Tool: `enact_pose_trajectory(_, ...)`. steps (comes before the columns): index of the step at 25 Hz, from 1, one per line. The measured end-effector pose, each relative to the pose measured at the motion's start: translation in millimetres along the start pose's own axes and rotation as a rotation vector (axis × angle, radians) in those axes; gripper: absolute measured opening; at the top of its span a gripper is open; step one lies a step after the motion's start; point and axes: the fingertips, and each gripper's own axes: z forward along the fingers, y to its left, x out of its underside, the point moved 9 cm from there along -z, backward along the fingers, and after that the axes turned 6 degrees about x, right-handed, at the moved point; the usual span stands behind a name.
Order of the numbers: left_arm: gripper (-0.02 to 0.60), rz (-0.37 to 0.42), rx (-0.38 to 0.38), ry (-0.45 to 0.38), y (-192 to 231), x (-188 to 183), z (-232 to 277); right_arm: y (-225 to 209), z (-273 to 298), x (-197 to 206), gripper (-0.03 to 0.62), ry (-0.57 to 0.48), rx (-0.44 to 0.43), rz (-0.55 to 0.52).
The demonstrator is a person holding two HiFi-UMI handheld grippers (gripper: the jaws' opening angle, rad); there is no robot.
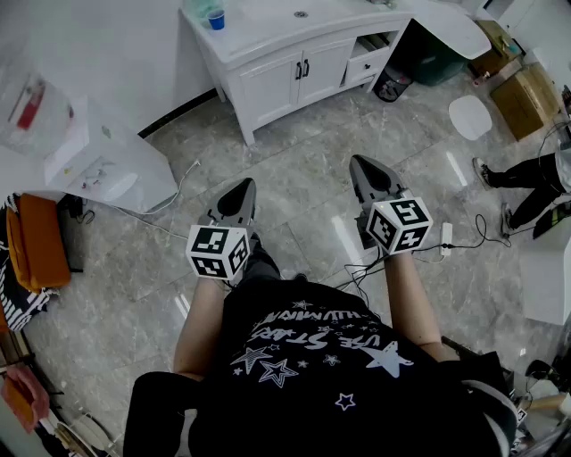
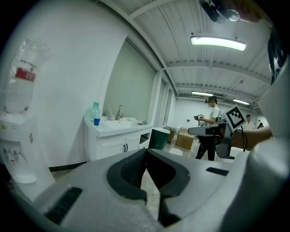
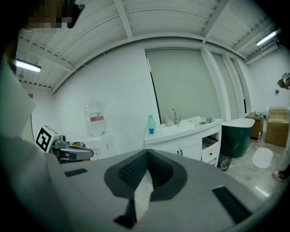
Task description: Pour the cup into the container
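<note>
A small blue cup (image 1: 216, 20) stands on the left end of a white vanity counter (image 1: 268, 36), next to a green bottle (image 1: 203, 9). A sink basin (image 1: 299, 11) is set into the same counter. The cup (image 2: 97, 121) shows far off in the left gripper view, and the cup (image 3: 151, 131) shows far off in the right gripper view too. My left gripper (image 1: 239, 184) and right gripper (image 1: 360, 162) hang over the tiled floor, well short of the vanity. Both are shut with nothing between the jaws. The same holds for the left gripper (image 2: 146, 150) and right gripper (image 3: 147, 152) in their own views.
A white water dispenser (image 1: 98, 161) stands at the left wall. A dark green bin (image 1: 437, 62) and cardboard boxes (image 1: 526, 98) sit to the right of the vanity. Another person's legs (image 1: 526, 174) and a cable with a power strip (image 1: 446, 239) lie on the right.
</note>
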Motion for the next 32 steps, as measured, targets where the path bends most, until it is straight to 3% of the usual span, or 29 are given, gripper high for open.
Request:
enact_pose_trajectory(17,0.012,-0.038,-0.027,0.035,19.5,13.7,-2.7,-3.7,21.3,14.2,0.006,0.039,0.027,0.038)
enact_pose_trajectory(24,0.012,-0.053,-0.028,0.035,85.6,5.6,10.4,-1.5,73.5,10.6,0.006,0.049,0.057,0.102)
enact_pose_trajectory(32,0.012,-0.052,0.030,0.025,180.1,-34.5,24.2,33.3,158.2,-30.6,0.006,0.040,0.131,0.120)
